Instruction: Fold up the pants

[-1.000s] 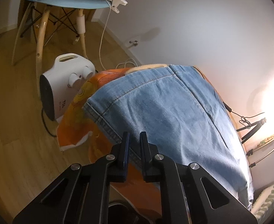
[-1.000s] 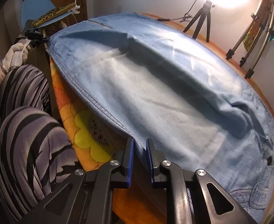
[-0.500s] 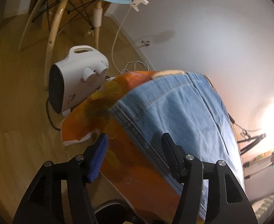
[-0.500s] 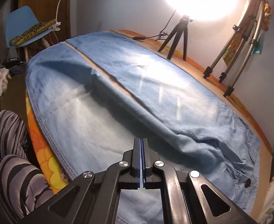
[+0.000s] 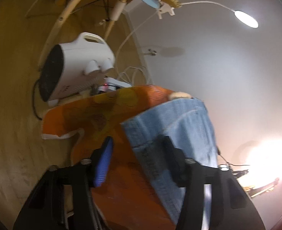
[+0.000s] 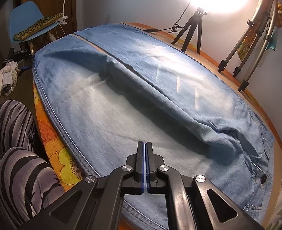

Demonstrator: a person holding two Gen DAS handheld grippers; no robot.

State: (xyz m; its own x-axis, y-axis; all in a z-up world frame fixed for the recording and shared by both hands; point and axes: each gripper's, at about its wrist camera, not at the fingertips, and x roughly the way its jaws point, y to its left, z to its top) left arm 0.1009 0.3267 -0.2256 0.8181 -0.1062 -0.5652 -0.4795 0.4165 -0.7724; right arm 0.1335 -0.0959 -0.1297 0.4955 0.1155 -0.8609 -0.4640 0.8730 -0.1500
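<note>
Over orange cloth (image 5: 106,115) — left gripper (image 5: 137,149) newly agape

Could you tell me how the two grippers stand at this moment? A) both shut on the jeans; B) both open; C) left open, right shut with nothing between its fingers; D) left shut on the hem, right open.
C: the left gripper has its fingers spread wide around the hem of the jeans, while the right gripper has its fingers pressed together above the cloth, holding nothing.
</note>
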